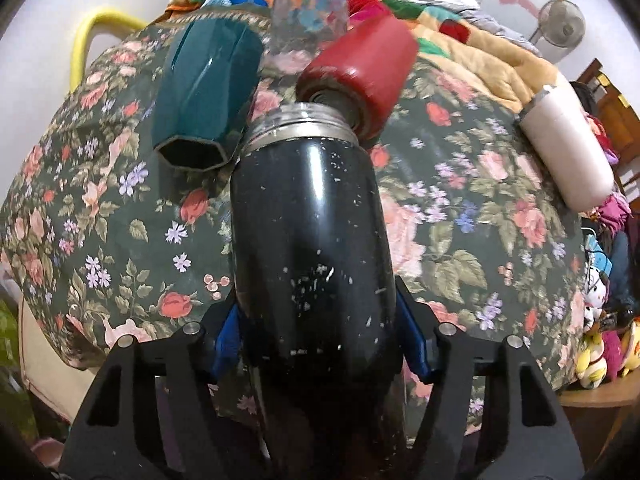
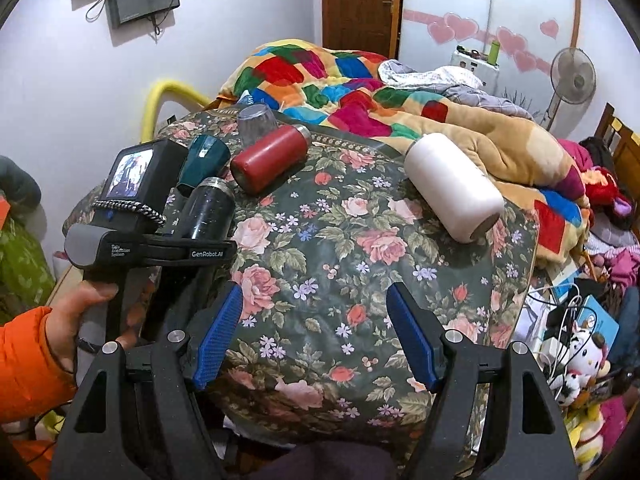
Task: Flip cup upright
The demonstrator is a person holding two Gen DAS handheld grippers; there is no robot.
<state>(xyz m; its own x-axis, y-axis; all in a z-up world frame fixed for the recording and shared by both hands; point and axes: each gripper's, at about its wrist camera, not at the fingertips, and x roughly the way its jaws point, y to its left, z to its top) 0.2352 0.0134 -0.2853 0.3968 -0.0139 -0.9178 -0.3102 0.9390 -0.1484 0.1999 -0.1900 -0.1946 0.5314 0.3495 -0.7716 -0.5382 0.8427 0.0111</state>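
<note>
At the far left a yellow rail (image 2: 160, 98) curves up against the wall behind the floral cushion (image 2: 344, 248), which serves as the work surface for everything here. A hand (image 2: 86, 320) in an orange sleeve grips the handle of the left gripper (image 1: 316, 328) at the cushion's left edge. That gripper's blue pads (image 1: 226, 340) are pressed against both sides of a black cup (image 1: 308, 220), clamping it near its base, with its silver threaded mouth pointing away toward the back of the cushion. From the right wrist view the black cup (image 2: 210, 210) tilts up out of the gripper, its mouth raised, neither lying flat nor fully upright.

Just left of the black cup's mouth a teal cup (image 1: 204, 92) lies on the cushion, six-sided opening facing the viewer. Behind it, near the cushion's back edge, a clear cup (image 1: 308, 12) stands upside down. To the right of the black cup's mouth a red cup (image 1: 360, 76) lies on its side, its end touching or almost touching the black rim; I cannot tell which.

Further right, the right gripper (image 2: 316, 336) hovers over the cushion's front half with its pads (image 2: 218, 340) spread wide and only flowered fabric between them. Near the cushion's right edge a white cup (image 2: 452, 184) lies on its side, well apart from the others. Beyond the cushion a patchwork blanket (image 2: 360, 92) is heaped, and a fan (image 2: 572, 76) stands at the far right.
</note>
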